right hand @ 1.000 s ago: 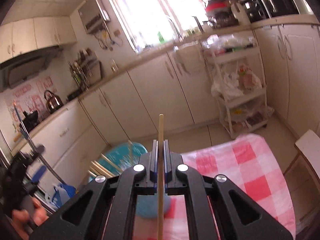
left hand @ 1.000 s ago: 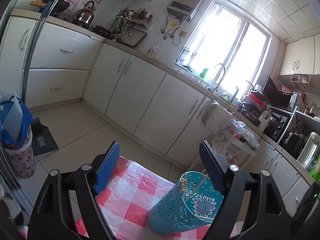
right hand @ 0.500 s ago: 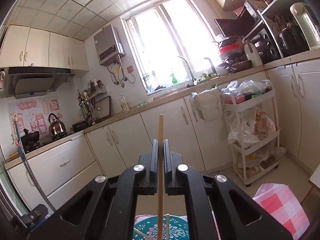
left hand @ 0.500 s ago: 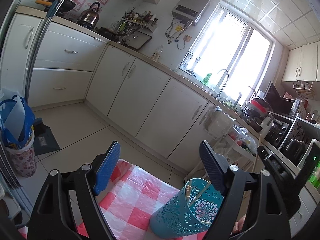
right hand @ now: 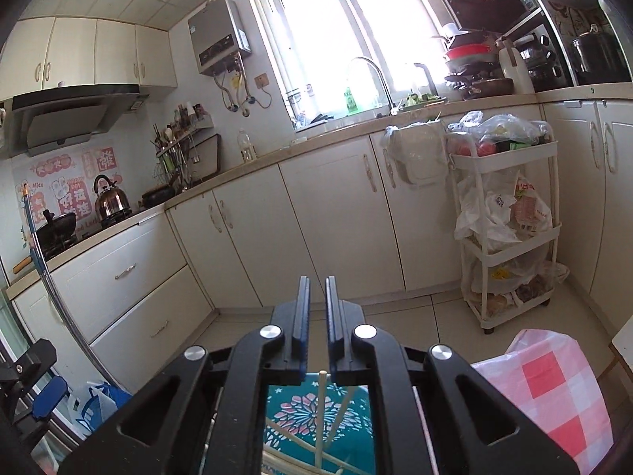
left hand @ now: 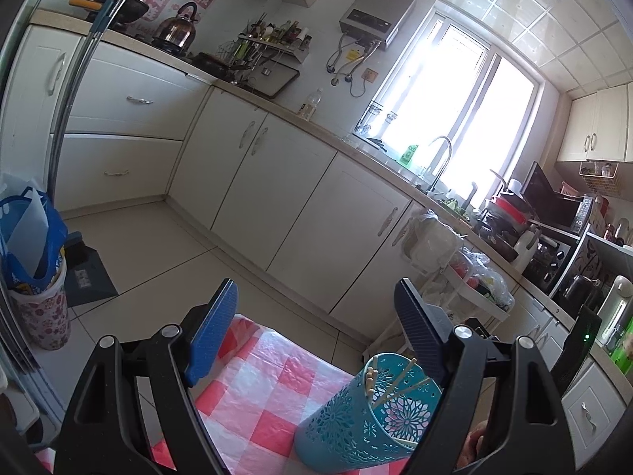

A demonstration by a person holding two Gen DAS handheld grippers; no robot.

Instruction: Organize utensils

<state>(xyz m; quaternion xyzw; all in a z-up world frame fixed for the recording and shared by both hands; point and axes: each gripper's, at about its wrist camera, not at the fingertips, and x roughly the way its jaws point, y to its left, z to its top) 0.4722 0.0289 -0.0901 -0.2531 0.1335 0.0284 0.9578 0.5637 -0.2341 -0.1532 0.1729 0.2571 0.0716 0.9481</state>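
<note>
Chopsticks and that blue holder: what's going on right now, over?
Right gripper opening above teal holder, pads clear of the chopstick standing inside. Left gripper open, empty. Nothing in the way.

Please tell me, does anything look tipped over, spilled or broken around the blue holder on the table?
Nothing stands out. The blue holder stands upright on the checked tablecloth, and the chopsticks lean loosely inside it. I see nothing spilled or broken near it.
</note>
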